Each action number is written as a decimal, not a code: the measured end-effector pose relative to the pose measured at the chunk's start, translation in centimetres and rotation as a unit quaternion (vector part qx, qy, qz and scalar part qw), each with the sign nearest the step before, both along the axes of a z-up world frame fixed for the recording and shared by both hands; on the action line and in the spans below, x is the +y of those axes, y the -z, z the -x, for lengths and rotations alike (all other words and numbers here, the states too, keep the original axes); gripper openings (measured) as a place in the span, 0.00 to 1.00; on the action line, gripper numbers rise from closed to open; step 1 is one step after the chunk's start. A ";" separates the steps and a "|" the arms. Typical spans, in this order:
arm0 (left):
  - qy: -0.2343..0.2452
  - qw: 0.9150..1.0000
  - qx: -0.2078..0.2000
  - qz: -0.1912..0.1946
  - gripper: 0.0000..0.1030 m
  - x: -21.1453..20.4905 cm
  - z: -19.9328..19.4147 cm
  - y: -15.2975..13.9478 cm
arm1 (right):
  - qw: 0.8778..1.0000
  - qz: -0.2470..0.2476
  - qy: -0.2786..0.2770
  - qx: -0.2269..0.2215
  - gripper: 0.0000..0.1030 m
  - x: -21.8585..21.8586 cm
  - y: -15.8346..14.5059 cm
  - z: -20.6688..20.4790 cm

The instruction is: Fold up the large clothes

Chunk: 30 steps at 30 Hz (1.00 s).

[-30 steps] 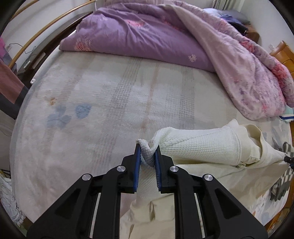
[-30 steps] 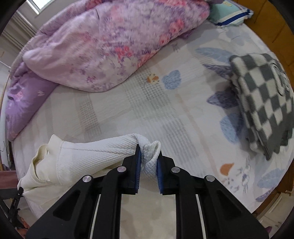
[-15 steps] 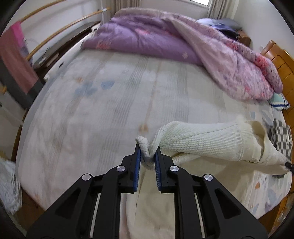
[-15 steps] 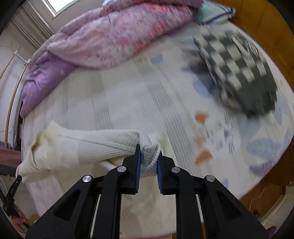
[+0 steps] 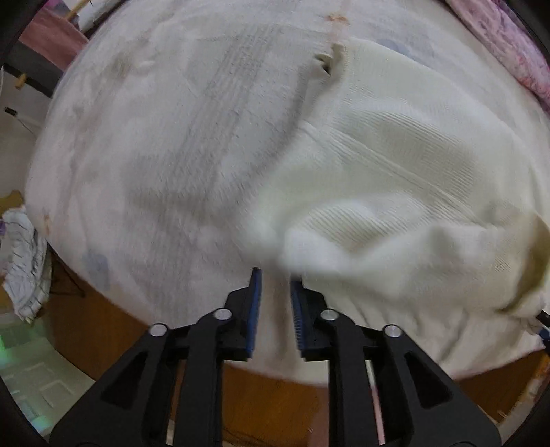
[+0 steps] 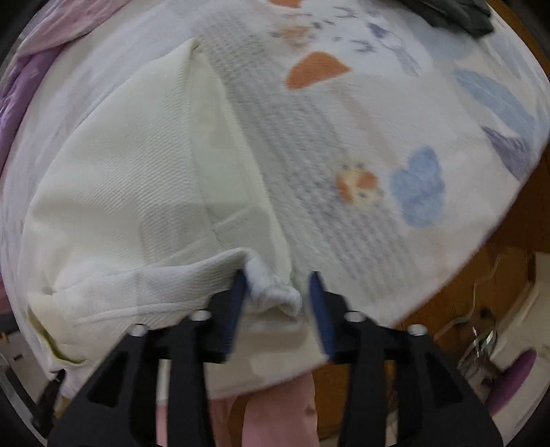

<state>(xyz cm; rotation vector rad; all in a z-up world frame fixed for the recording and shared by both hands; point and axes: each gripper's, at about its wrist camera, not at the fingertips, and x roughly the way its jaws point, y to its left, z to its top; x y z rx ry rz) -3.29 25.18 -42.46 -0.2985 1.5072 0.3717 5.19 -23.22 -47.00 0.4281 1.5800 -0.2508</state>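
Orange leaf print [image 6: 318,68], right-wrist view only

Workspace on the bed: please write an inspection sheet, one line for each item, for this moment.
Surface: bed sheet with printed leaves and animals, blurred by motion.
Job's things: cream garment spread on the sheet, corner bunched between the right fingers.
Clutter: dark cloth at far edge; purple quilt to one side.
Grippers: left gripper open, cloth just ahead; right gripper open, cloth not clamped.
Cables: nothing seen for certain.
Surroundings: wooden bed frame; white cloth on the floor side.
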 end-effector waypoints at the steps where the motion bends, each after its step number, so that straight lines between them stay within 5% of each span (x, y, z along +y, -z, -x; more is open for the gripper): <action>1: -0.005 1.000 -0.001 0.019 0.50 -0.3 0.2 -0.8 | 1.000 -0.005 0.004 0.000 0.53 -0.1 -1.0 0.1; 5: 0.014 0.998 -0.031 0.052 0.55 -2.9 -0.5 -5.1 | 0.998 -0.018 -0.025 -0.060 0.61 1.3 -7.2 -0.1; 9: 0.041 0.991 -0.088 0.089 0.55 -5.2 -4.3 -6.9 | 0.989 -0.084 -0.083 -0.088 0.60 5.2 -8.5 -3.1; 11: 0.057 0.989 -0.098 0.094 0.55 -6.3 -7.5 -5.8 | 0.985 -0.107 -0.111 -0.079 0.40 7.5 -7.1 -5.4; 13: 0.064 0.989 -0.102 0.091 0.55 -6.9 -10.1 -3.9 | 0.979 -0.146 -0.133 -0.054 0.30 10.6 -4.5 -7.7; 15: 0.066 0.990 -0.082 0.099 0.52 -7.0 -11.8 -1.2 | 0.977 -0.166 -0.133 -0.023 0.30 12.6 -1.8 -8.9; 16: 0.068 0.989 -0.062 0.117 0.40 -7.2 -12.0 0.2 | 0.976 -0.171 -0.138 -0.008 0.29 13.3 -0.9 -9.2; 19: 0.112 0.985 -0.014 0.132 0.27 -9.0 -9.8 1.7 | 0.971 -0.155 -0.181 0.034 0.28 15.3 1.1 -7.9; 26: 0.108 0.977 0.096 0.156 0.28 -10.0 0.8 4.4 | 0.966 -0.144 -0.172 0.125 0.26 11.8 2.8 1.9; 30: 0.075 0.980 0.087 0.163 0.36 -8.2 1.4 2.5 | 0.976 -0.131 -0.115 0.130 0.32 7.3 1.4 3.5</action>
